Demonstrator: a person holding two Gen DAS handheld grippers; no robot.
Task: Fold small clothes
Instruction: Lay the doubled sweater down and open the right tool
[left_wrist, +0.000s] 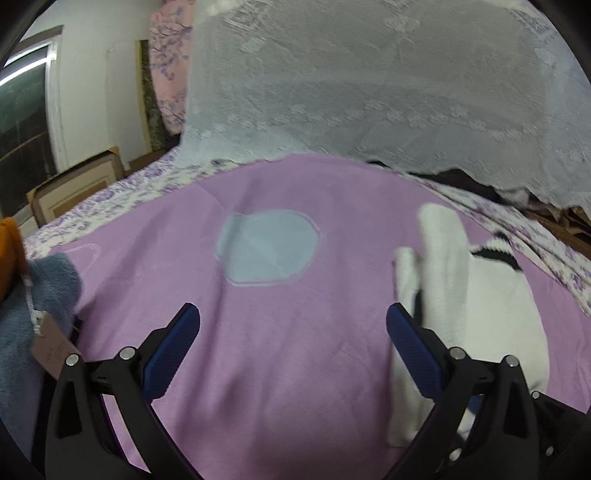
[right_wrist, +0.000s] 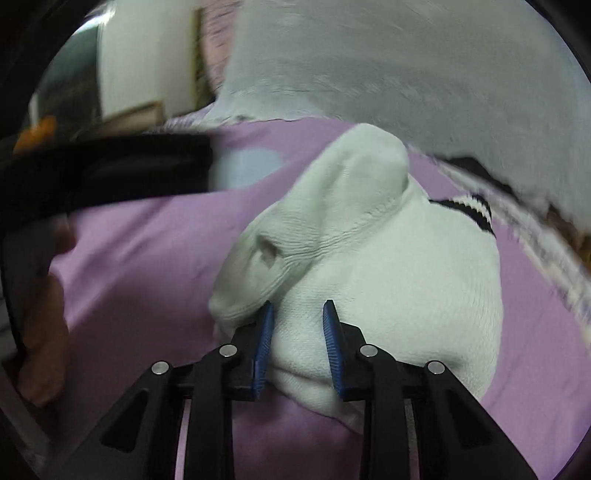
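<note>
White sock (right_wrist: 388, 266) bunched, folded over; black-striped cuff (right_wrist: 469, 210)

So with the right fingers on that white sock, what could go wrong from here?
1. The right gripper pinches only a bunched fold of the white sock; it may slip out or drag crooked.
2. The left gripper is open and holds nothing, so the sock could slide across the purple cloth.

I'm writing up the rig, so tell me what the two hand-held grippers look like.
Both look alike. The left hand-held gripper has two black plastic fingers with triangular cut-outs, silver round pivot pins, and blue ribbed pads on the inner faces. The right hand-held gripper has the same black linkage, silver pins and blue ribbed pads. No cables or markings show. No sleeve can be made out.
</note>
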